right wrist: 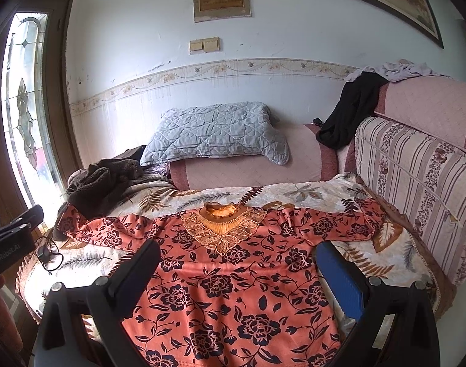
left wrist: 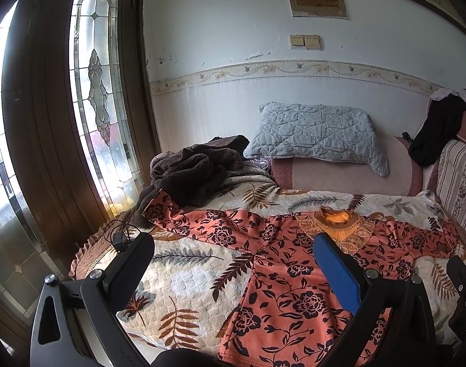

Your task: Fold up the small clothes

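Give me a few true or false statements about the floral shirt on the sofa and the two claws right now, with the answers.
1. The floral shirt lies spread flat with both sleeves out. True.
2. The right claw is clamped on the shirt. False: it is open and holds nothing.
3. A grey pillow sits behind the shirt. True.
4. The shirt is already folded in half. False: it is unfolded.
5. The left claw is open. True.

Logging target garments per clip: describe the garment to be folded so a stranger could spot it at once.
On the leaf-patterned cream blanket covering the sofa, the orange long-sleeved top with dark floral print lies flat, sleeves spread. Its gold lace neckline separates it from the brown fleece heap behind.
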### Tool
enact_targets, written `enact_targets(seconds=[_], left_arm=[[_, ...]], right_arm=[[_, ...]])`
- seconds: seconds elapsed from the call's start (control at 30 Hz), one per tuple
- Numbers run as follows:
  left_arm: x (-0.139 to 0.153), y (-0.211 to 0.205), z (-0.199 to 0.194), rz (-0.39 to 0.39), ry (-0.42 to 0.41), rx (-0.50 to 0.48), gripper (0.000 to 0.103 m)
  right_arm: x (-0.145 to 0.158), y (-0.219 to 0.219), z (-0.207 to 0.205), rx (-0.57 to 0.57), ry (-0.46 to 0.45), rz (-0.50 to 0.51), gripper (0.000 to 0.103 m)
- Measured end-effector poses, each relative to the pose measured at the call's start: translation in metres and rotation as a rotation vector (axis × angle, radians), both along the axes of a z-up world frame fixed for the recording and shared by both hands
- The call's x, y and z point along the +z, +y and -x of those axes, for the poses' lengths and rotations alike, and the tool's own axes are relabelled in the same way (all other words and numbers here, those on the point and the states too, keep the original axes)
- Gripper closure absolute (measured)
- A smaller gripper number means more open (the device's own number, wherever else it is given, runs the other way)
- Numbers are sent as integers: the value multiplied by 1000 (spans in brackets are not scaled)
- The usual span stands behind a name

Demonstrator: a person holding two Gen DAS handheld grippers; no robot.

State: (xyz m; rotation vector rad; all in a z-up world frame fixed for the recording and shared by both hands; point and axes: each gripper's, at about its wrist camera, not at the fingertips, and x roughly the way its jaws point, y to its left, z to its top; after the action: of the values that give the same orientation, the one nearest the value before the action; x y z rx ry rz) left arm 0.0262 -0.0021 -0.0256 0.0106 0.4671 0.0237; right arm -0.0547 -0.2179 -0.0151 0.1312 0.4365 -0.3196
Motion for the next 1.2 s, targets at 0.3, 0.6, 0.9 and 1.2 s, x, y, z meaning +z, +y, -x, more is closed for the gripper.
enact_targets(seconds=[0.3, 0.6, 0.9, 1.2], left_arm=[[-4, -4, -12, 4, 17, 6, 0], [-12, -13, -30, -14, 26, 7, 0], [-64, -42, -90, 5, 196, -96, 0], [-231, -109, -190, -87, 617, -157, 0]], right_arm=[[-5, -5, -14, 6, 40, -8, 0], [-14, -11, -30, 4, 36, -39, 0], [-49, -67, -67, -3, 55, -154, 0], [-185, -322, -99, -332, 54, -708, 1]])
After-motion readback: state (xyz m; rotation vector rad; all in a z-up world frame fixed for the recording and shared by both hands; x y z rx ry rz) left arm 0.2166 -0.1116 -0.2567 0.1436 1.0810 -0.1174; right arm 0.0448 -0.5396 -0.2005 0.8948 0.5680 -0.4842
